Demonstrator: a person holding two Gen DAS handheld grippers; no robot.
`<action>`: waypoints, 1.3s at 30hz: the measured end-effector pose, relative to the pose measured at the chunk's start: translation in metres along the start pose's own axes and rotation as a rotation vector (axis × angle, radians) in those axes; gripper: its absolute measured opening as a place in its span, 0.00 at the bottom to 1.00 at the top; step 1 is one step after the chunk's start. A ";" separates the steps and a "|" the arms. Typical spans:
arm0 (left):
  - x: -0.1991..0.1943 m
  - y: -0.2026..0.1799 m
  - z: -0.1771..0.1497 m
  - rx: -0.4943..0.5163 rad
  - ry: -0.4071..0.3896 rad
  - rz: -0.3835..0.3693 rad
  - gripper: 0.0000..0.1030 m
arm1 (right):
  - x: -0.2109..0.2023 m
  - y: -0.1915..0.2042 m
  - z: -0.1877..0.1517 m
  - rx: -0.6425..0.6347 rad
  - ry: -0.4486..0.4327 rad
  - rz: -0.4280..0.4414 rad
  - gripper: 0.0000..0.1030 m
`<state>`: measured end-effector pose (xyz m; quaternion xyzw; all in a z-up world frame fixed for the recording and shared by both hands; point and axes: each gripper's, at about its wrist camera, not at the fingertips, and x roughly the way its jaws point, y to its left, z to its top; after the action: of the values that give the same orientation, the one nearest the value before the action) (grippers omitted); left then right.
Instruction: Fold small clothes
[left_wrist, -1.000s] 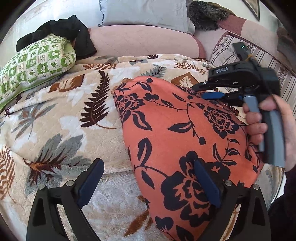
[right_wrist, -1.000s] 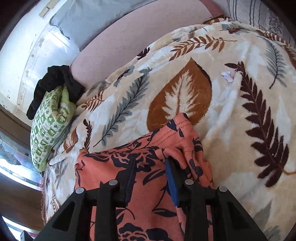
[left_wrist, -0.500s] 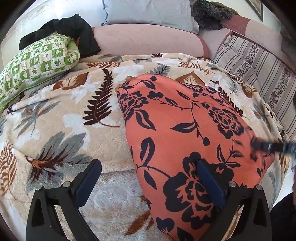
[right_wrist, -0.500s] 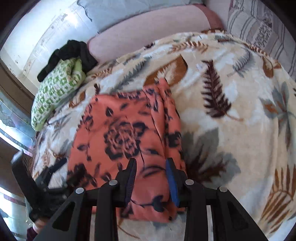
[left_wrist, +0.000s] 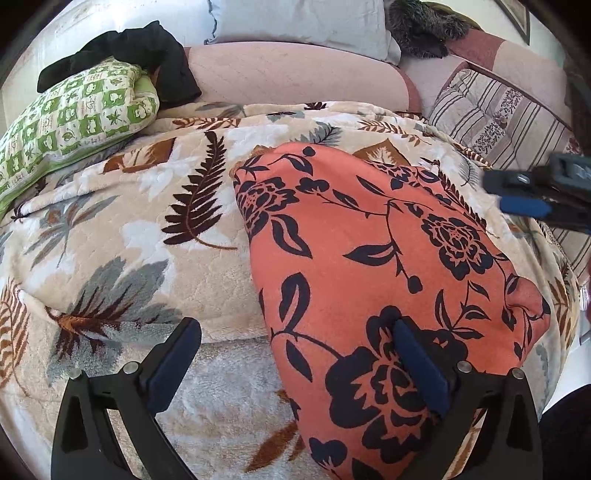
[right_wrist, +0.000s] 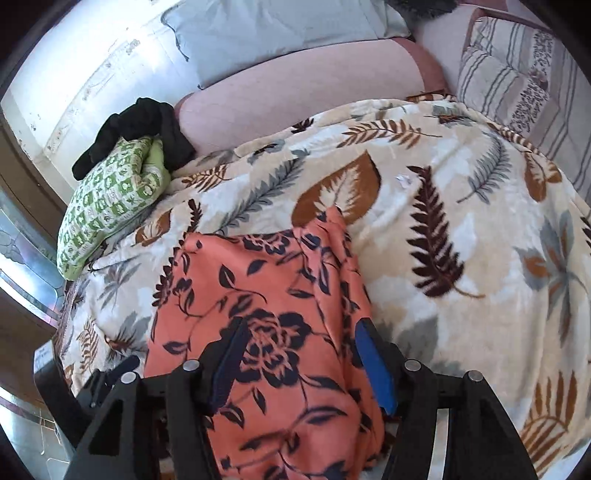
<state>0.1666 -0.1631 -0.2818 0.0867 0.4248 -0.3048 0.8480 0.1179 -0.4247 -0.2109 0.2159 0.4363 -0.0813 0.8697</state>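
On the bed's far left, a green-and-white patterned pillow (left_wrist: 70, 114) lies with a black garment (left_wrist: 147, 55) draped over its far end, both well clear of the work. Right of them stretches a cream leaf-print blanket (left_wrist: 155, 229), and on it lies the orange garment with black flowers (left_wrist: 369, 266), folded into a rough oblong near the blanket's front edge. Beyond it sit a pink bolster (left_wrist: 288, 74), a grey pillow (left_wrist: 295, 18) and, far right, a striped cushion (left_wrist: 498, 110).

The left gripper (left_wrist: 295, 365) points steeply down, spread wide: one pad over bare blanket, the other over the garment's near corner, clamping nothing.

Only the right wrist view shows the gathered pleats along the garment's right edge (right_wrist: 343, 258). There the right gripper (right_wrist: 303, 362) straddles the cloth; its jaws have just been opening, and the fabric lies loose between them, released. From the left wrist view it shows at the right border, raised off the garment.
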 end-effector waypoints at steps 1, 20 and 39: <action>0.000 0.000 0.000 0.000 0.000 0.000 1.00 | 0.011 0.004 0.005 -0.001 0.008 0.004 0.52; 0.013 0.016 0.003 -0.126 0.119 -0.113 1.00 | 0.028 0.018 -0.010 -0.042 -0.032 -0.037 0.49; -0.053 0.019 0.021 -0.087 -0.171 0.208 1.00 | -0.005 0.048 -0.046 -0.209 -0.046 -0.213 0.51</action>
<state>0.1680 -0.1325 -0.2293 0.0671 0.3527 -0.2025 0.9111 0.0974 -0.3612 -0.2165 0.0750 0.4427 -0.1321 0.8837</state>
